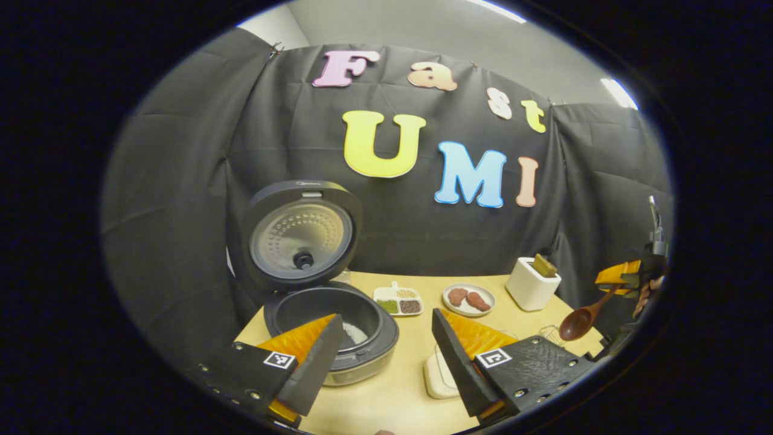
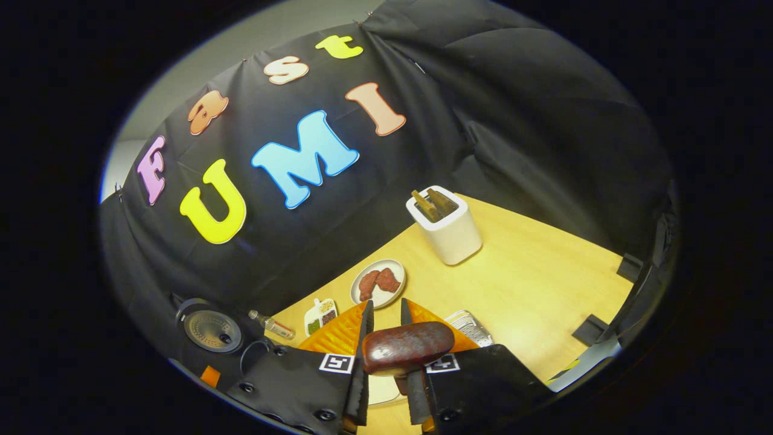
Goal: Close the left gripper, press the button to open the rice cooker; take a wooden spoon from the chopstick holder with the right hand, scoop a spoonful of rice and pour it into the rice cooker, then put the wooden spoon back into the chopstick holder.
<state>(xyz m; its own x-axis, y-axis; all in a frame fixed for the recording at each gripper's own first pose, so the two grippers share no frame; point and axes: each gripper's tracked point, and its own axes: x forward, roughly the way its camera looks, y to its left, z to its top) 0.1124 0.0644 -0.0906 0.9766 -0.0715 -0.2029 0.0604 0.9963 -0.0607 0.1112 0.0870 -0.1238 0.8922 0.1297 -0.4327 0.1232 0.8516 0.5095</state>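
The right claw pinches the wooden spoon far from the open rice cooker, so tipping it could spill rice, while the left claw is spread wide.

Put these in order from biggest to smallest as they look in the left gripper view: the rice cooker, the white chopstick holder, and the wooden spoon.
1. Black round rice cooker, lid open.
2. White boxy chopstick holder.
3. Brown wooden spoon; it looks close to the holder, so that order is unsure.

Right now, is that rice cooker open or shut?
Open. The rice cooker has its lid standing upright behind the pot, its dotted inner plate facing forward, and the dark bowl is exposed below.
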